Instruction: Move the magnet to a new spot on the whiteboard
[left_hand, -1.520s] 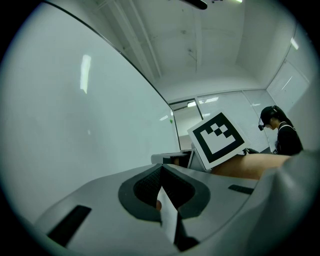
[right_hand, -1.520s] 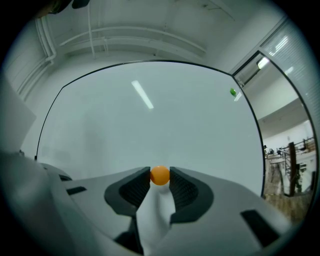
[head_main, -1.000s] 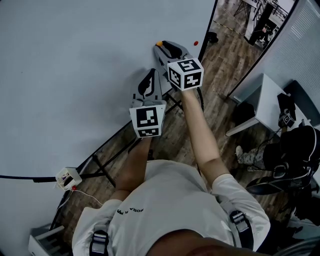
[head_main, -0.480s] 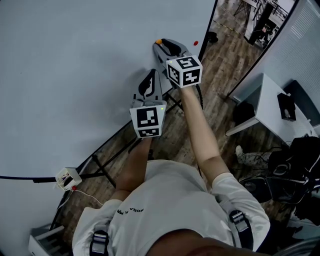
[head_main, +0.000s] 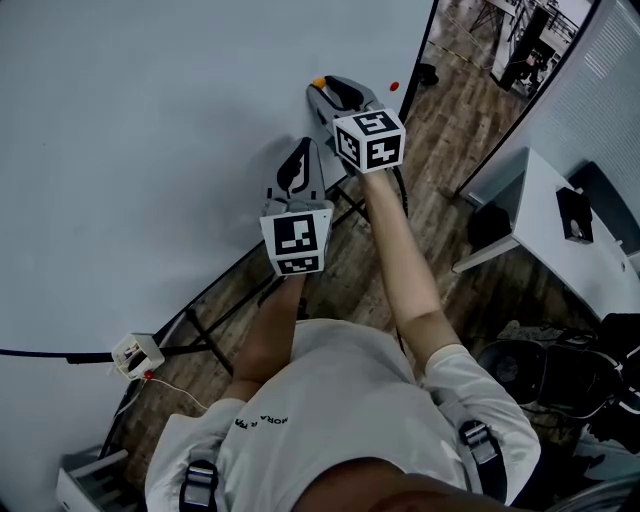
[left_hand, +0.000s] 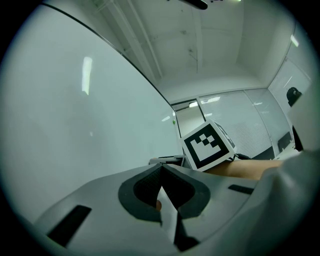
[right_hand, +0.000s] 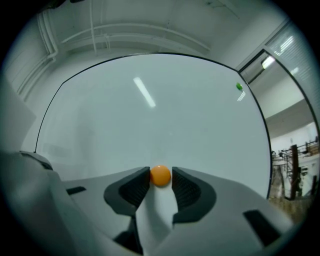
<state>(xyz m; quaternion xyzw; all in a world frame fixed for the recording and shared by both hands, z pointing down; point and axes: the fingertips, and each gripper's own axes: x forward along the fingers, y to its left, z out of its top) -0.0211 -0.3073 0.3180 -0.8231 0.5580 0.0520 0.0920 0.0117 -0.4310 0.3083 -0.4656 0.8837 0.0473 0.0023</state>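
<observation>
now the orange magnet (right_hand: 160, 176) sat flat on the whiteboard (right_hand: 150, 115), low on its face and toward the board's right edge in the head view (head_main: 318, 84). the right claw (right_hand: 161, 173) was held level at the board with the magnet exactly between its two tips. its jaws stood fairly wide and had just been easing apart; the pads bracketed the magnet very closely, but they did not look clamped on it. the left claw (left_hand: 161, 167) hung a little back from the board beside the right arm, its jaws closed tip to tip with nothing between them. a red dot (head_main: 393, 86) showed near the board's right edge and a green dot (right_hand: 239, 86) higher up, both well apart from the magnet.

by my reading the step in hand was the moment of grip itself, and with the jaws loosening it looked more like letting go than taking hold, though i could not be sure. if the magnet was already at its new spot, the next move called for backing the right claw straight off the board without nudging it. if not, the jaws needed to close squarely on its rim first.
</observation>
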